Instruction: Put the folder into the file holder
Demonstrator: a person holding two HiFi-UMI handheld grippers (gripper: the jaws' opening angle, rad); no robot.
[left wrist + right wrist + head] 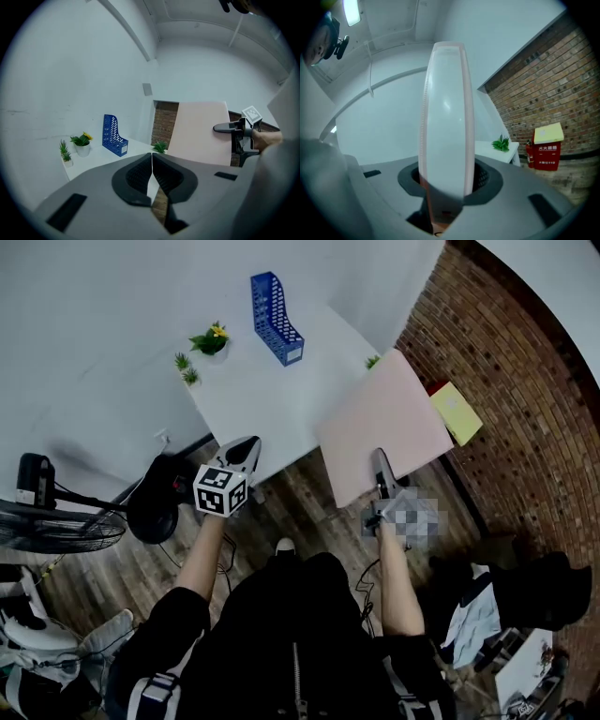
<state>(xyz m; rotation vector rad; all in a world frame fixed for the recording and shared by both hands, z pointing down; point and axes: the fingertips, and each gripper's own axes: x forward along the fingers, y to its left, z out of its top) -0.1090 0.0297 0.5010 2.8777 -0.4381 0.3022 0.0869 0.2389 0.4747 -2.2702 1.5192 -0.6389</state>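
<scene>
A pink folder (pixel 384 427) is held up in the air at the right of the white table (pixel 281 399); my right gripper (pixel 382 476) is shut on its near edge. In the right gripper view the folder (pixel 446 122) stands edge-on between the jaws, filling the gap. The blue file holder (pixel 274 317) stands upright at the far side of the table, apart from the folder. My left gripper (pixel 246 454) hovers by the table's near edge, jaws shut with nothing between them. The left gripper view shows the file holder (pixel 114 136) at the left and the folder (pixel 201 133) at the right.
Two small potted plants (pixel 208 339) stand on the table's far left, another plant (pixel 373 361) at its right edge. A fan (pixel 56 521) stands on the floor at the left. A yellow-topped red box (pixel 456 411) sits against the brick wall.
</scene>
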